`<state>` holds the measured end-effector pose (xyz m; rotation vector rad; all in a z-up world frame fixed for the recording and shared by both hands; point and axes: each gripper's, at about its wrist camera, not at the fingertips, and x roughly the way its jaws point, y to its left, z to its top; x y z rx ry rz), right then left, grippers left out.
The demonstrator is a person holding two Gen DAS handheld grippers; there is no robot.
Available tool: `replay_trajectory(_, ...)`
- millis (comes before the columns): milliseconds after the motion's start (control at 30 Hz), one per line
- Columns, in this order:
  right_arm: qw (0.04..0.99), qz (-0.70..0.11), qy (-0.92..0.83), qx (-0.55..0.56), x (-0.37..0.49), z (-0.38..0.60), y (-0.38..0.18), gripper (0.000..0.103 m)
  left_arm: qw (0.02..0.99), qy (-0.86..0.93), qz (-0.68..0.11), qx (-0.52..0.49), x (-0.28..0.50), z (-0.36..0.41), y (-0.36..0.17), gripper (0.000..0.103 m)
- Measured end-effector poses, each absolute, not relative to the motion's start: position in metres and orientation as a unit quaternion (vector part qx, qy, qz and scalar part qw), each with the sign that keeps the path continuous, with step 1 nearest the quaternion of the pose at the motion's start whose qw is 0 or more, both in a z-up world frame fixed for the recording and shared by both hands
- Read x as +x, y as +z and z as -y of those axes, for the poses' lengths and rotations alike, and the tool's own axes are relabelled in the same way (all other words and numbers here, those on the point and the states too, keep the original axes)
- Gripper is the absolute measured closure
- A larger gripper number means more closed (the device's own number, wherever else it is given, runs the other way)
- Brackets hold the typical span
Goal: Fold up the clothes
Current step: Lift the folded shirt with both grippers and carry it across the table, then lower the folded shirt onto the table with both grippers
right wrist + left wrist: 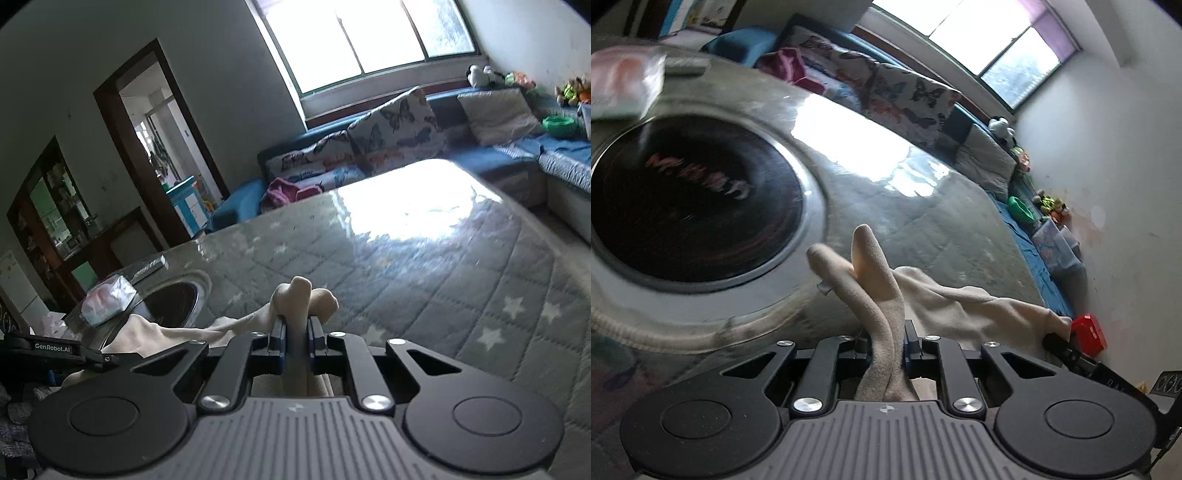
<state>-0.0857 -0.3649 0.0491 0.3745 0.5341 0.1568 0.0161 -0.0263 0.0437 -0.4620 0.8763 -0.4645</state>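
1. Above the worktop (424, 280), a cream cloth (960, 302) hangs stretched between both tongs, lifted off the quilted grey star-print cover.
2. Left tongs (886, 341) are clenched on one bunched end of the cloth; a fold of it stands up past the jaws and the rest trails down behind them.
3. Right tongs (295, 328) are clenched on the other end, which pokes up past the tips in rounded lumps.
4. From the right wrist view, the cloth (177, 332) runs leftward to the left tongs' black body at the frame's left edge; from the left wrist view, it runs rightward to a black tip beside a red box (1089, 332).
5. A round black hob (690, 199) with a metal rim is set into the worktop to the left of the cloth; a tissue pack (107, 299) lies at its far edge.
6. Beyond the worktop stands a blue sofa (517, 158) with butterfly cushions (395, 122) under a bright window (362, 37).
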Motion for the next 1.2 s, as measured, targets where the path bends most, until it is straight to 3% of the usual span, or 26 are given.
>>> replay_trajectory(600, 0.963, -0.222, -0.014, 0.149, -0.096, 0.424, 0.091, 0.094, 0.851, -0.285, -0.407, -0.169, 0.037, 0.128, 0.065, 0.088)
replay_trajectory(1200, 0.956, -0.241, -0.07, 0.148, -0.088, 0.474, 0.075, 0.094, 0.842, -0.306, -0.429, -0.119, 0.041, 0.203, 0.054, 0.088)
